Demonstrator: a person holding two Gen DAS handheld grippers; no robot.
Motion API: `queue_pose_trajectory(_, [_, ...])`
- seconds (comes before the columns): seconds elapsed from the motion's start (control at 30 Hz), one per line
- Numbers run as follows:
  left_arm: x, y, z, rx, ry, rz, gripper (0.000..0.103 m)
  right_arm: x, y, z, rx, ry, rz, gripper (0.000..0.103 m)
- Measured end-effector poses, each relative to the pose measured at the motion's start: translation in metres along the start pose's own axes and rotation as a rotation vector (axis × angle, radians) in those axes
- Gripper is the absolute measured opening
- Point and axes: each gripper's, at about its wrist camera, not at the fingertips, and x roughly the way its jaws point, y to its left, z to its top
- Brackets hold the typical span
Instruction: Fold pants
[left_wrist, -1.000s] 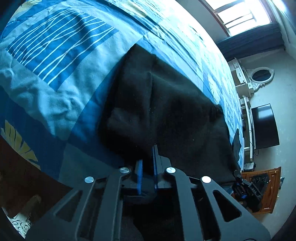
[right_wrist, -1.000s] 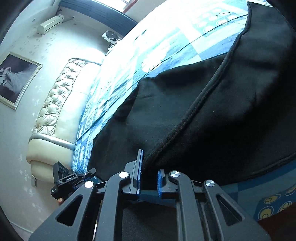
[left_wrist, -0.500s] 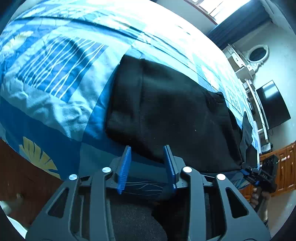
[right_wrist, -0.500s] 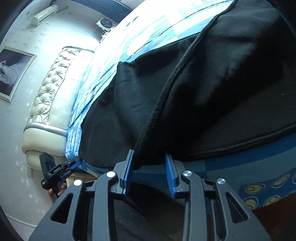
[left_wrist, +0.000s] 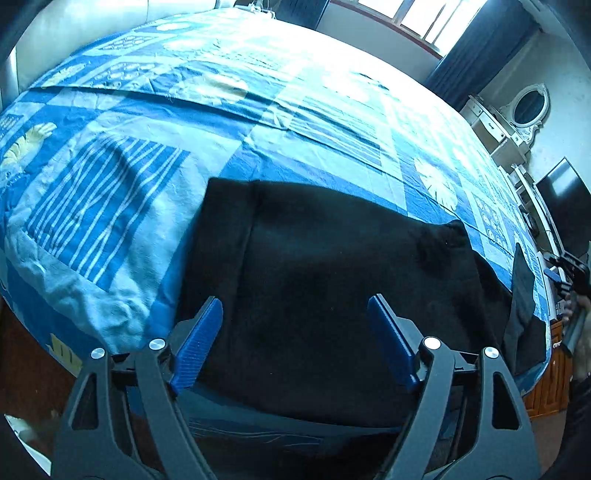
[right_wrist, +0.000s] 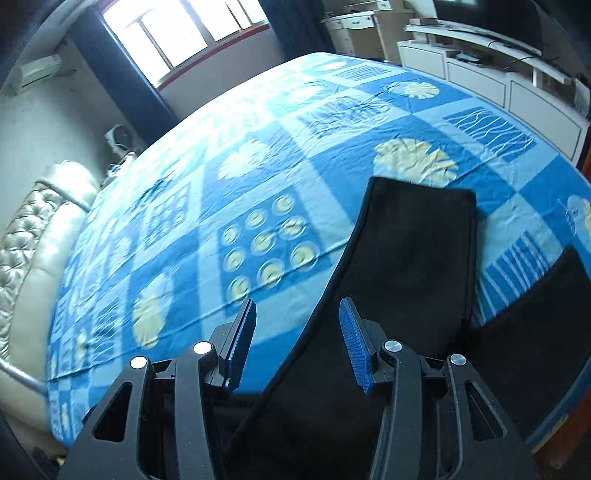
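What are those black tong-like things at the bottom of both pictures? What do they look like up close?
They are two matching hand-held grippers. The left gripper and the right gripper each have a black frame with triangular cut-outs and round silver bolt heads. Each frame ends in two fingers faced with blue ribbed pads. No cables, sleeves or printed markings show on either.

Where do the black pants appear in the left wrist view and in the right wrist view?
Left wrist: black pants fill the lower centre, beyond the opening left gripper.
Right wrist: lower right, reaching up to mid-frame; nothing is clamped in the opening right gripper.
Shared landmark: blue patterned bedspread.
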Motion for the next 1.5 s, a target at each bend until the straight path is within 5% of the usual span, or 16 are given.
queue_pose_trajectory(0.1, [0.012,0.001,-0.007,-0.008,0.025,0.010,0.085,0.051,-0.003,0.027,0.012,0.049,-0.150,0.048])
queue_pose_trajectory(0.3, [0.015,-0.002,-0.010,0.020,0.021,0.016,0.089,0.119,-0.020,0.033,0.081,0.149,-0.287,0.048])
queue_pose_trajectory(0.37, [0.016,-0.001,-0.009,0.002,0.018,0.016,0.090,0.115,-0.021,0.033,0.060,0.126,-0.313,0.034])
queue_pose_trajectory(0.43, [0.017,-0.002,-0.008,-0.002,0.018,0.019,0.091,0.105,-0.026,0.032,0.042,0.107,-0.270,0.013])
queue_pose_trajectory(0.47, [0.018,-0.002,-0.008,0.001,0.018,0.022,0.091,0.095,-0.031,0.030,0.053,0.088,-0.244,0.010])
queue_pose_trajectory(0.8, [0.016,-0.006,-0.012,0.008,0.013,0.055,0.091,-0.073,-0.152,-0.025,0.278,-0.170,0.115,0.009])
queue_pose_trajectory(0.97, [0.015,-0.010,-0.015,0.008,0.006,0.080,0.091,-0.116,-0.228,-0.077,0.359,-0.217,0.073,0.009])
queue_pose_trajectory(1.13, [0.014,-0.010,-0.017,0.005,-0.002,0.091,0.091,-0.103,-0.283,-0.128,0.469,-0.137,0.039,0.009])
queue_pose_trajectory(1.37, [0.018,-0.015,-0.021,0.037,-0.013,0.131,0.091,-0.080,-0.306,-0.152,0.529,-0.093,0.089,0.011])
queue_pose_trajectory(1.5, [0.019,-0.018,-0.022,0.051,-0.018,0.153,0.091,-0.104,-0.310,-0.150,0.501,-0.136,0.005,0.023])
